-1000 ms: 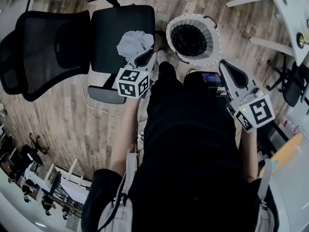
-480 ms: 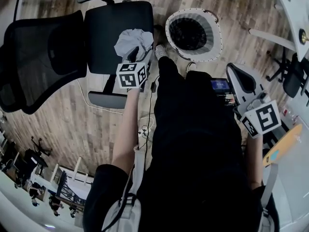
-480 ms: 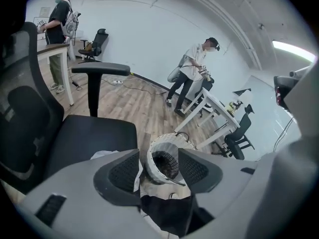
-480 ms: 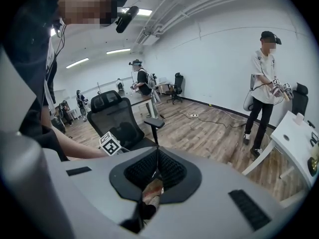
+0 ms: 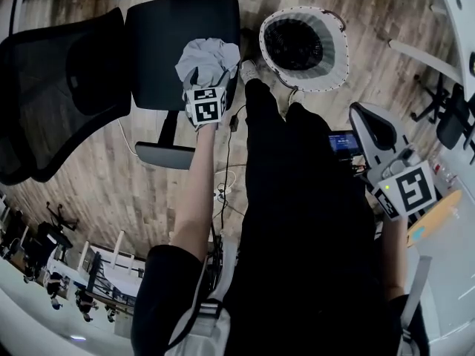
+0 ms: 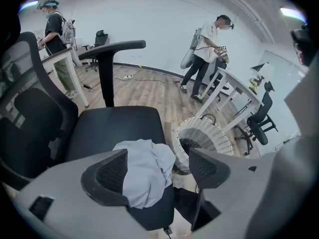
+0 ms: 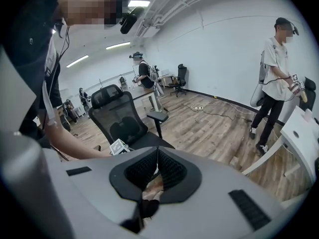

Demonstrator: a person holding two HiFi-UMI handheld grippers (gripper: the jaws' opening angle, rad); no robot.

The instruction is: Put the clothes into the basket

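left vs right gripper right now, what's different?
Left gripper jaws have just opened wide, grey cloth between them, unpressed; right gripper jaws are together, empty. Left reaches down to the chair seat; right hangs well away from it. Both carry a marker cube.

Head view: we look steeply down from above the person onto the office chair, the grey garment on its seat and the white basket on the floor beside it.

Left gripper view: we sit low and close over the seat, facing along the jaws at the same garment, with the basket just beyond.

Right gripper view: we face across the room from further back. It shares only the chair with the other two.
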